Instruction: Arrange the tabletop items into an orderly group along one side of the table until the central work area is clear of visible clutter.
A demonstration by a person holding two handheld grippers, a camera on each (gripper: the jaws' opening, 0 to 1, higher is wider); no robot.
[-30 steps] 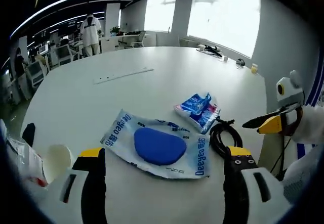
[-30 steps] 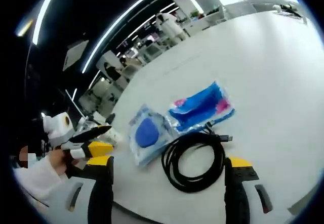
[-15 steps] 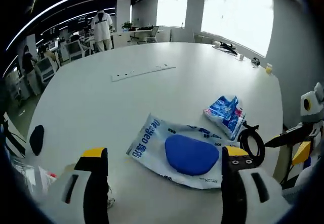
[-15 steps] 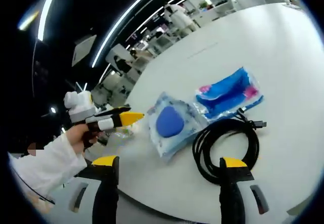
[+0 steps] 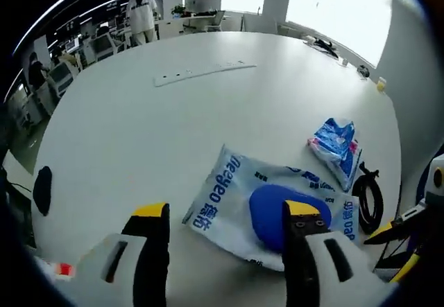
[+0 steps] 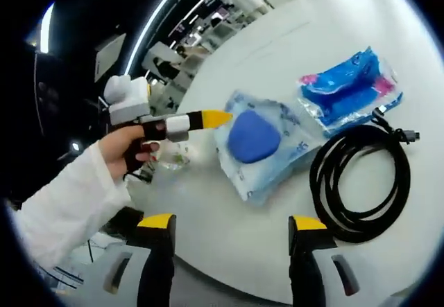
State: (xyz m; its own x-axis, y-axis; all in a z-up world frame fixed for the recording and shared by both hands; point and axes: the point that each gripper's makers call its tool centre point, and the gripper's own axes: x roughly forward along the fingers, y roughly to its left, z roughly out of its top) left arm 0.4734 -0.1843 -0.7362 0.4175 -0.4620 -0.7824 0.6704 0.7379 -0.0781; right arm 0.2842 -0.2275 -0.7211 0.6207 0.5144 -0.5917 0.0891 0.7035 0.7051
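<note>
Left gripper (image 5: 220,220): jaws wide apart, holding nothing, low over the near end of the big packet.
Big packet (image 5: 267,206): clear and white with a blue lump inside, lying flat on the white table (image 5: 173,120).
Small blue packet (image 5: 336,144): just right of the big packet.
Black cable (image 6: 364,175): coiled, touching the small blue packet.
Right gripper (image 6: 232,227): jaws wide apart, holding nothing, near the table edge.
</note>
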